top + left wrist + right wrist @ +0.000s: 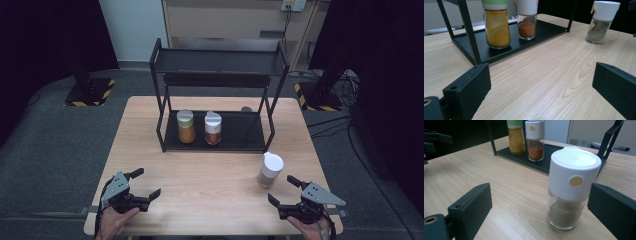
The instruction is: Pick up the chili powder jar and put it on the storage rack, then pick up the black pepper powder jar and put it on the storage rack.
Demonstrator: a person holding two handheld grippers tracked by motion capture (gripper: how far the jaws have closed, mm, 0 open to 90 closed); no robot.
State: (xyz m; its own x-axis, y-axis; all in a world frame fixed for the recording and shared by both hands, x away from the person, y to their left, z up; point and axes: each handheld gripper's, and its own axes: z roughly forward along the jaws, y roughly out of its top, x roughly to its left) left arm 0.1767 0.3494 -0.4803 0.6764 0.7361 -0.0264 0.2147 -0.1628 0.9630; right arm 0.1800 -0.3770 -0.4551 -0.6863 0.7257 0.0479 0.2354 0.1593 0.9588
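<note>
Since both my grippers sit low at the near edge of the counter (150,135), I read the scene from the left: my left gripper (141,184) has its jaws spread wide on nothing, well apart from everything. Ahead stands the rack (172,145), with the yellow jar (186,126) and the red jar (213,128) side by side on its bottom shelf. The grey jar (570,190) stands on the counter just off the rack's right front corner, and my right gripper (284,190) is near it, jaws wide and empty. It is upright, long axis vertical, cap up. I judge it light, rigid, smooth glass below a plastic cap: slippery and breakable, so I'd clamp the glass body at mid-height.
</note>
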